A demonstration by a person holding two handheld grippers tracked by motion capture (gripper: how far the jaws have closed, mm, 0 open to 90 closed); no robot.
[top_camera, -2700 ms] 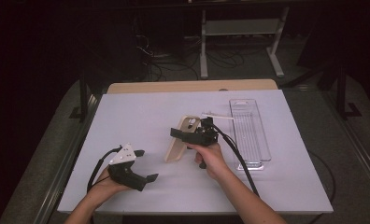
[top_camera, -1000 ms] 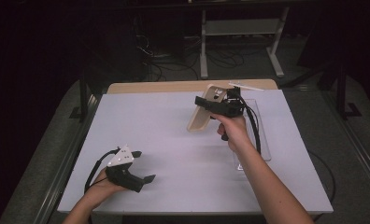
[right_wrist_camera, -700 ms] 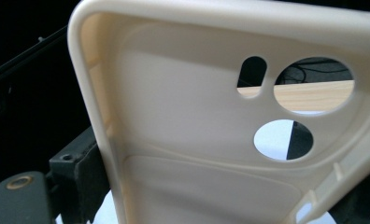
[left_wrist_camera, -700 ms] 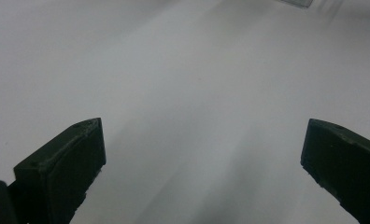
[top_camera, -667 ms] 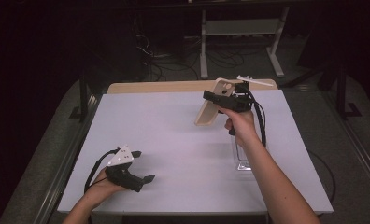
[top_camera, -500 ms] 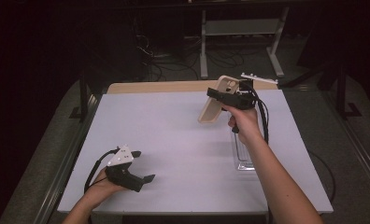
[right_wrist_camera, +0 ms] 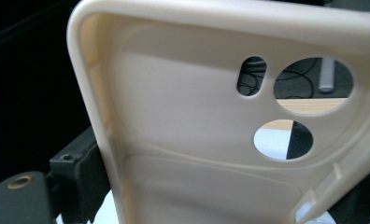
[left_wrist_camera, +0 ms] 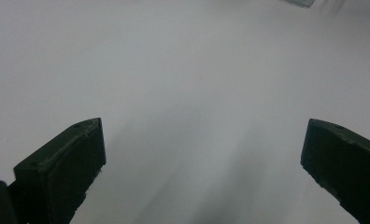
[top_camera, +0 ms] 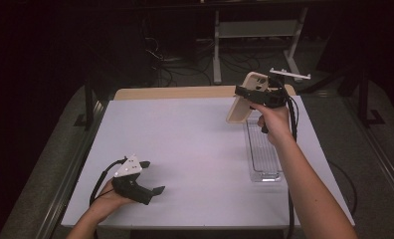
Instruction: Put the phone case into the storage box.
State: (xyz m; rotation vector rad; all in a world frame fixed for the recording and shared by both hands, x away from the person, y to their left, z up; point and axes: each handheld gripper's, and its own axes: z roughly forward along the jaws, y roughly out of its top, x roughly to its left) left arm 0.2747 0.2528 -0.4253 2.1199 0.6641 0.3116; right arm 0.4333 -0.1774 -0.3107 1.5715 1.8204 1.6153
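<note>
A cream phone case (top_camera: 242,102) hangs in the air over the table's far right, and my right gripper (top_camera: 249,95) is shut on it. In the right gripper view the cream phone case (right_wrist_camera: 188,135) shows its hollow inner side and camera cut-outs, with the black jaws pressed on both of its edges. My left gripper (top_camera: 152,190) rests on the white table near the front left, held by a hand. Its jaws stand wide apart in the left gripper view, and its fingertips (left_wrist_camera: 66,163) have only bare table between them.
A clear plastic tray (top_camera: 262,149) lies lengthwise on the white table (top_camera: 185,139) at the right, below the raised right gripper. Beyond the table's far edge there are cables and a metal stand (top_camera: 257,30) on a dark floor.
My right gripper has carried the phone case up and away, from the middle of the table to above its far right edge. The left gripper has stayed put.
</note>
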